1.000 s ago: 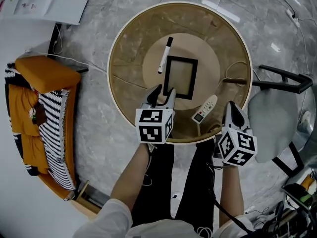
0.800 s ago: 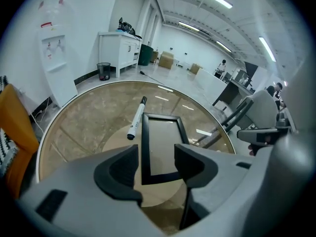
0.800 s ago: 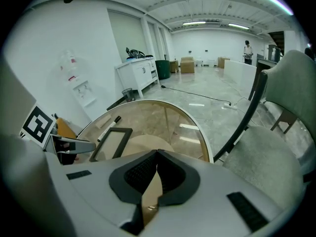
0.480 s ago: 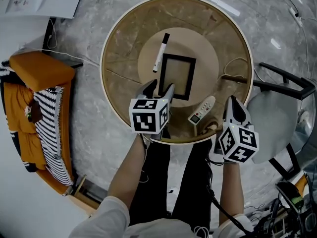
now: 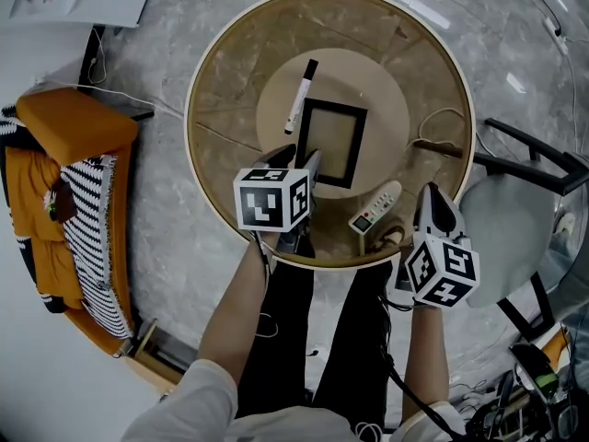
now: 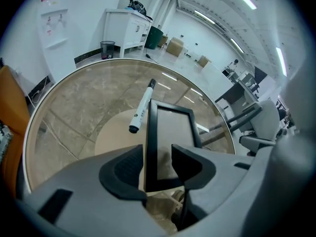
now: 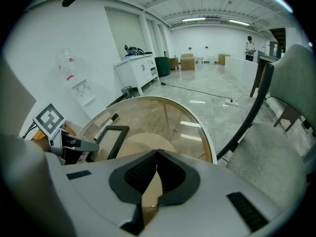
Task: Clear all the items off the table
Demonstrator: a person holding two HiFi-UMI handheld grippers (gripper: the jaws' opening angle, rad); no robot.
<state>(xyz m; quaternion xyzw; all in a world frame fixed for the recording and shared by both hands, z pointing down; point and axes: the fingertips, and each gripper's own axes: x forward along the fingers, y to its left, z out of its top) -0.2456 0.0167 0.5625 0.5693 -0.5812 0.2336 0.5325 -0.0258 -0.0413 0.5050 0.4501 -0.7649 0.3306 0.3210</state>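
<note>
**Head view:** a round glass-topped bench w/ tan rim [image 5: 230, 81] carries a black rectangular picture frame [image 5: 336, 143] at ctr. A white marker pen w/ black cap [image 5: 301, 97] lies just beside the frame's far-left corner. A white remote-like device w/ small screen [image 5: 377, 207] lies near the front edge. The left gripper [image 5: 311, 168] sits over the frame's near-left corner. The right gripper [image 5: 431, 196] hangs at the bench edge, just right of the device. An orange cushion [image 5: 83, 136] and a grey chair [image 5: 502, 228] flank the bench. The device and cushion show only here.

**Left gripper view:** the fingers [image 6: 123, 169] are spread and have just been closing. The frame's [image 6: 170, 132] left rail stands btwn them w/ a gap on its right side, so it isn't pinched. The pen [image 6: 140, 107] lies just left of the frame. Print on a wall sheet is too small to read.

**Right gripper view:** the fingers [image 7: 143, 174] are pressed together w/ nothing btwn them. Only this view shows the left gripper from the side, its square-marker cube facing the camera, and a person far back in the hall.

**Vs earlier frames:** the left gripper has come lower onto the corner and its cube has rolled. The right gripper, frame, pen and device are unmoved.
</note>
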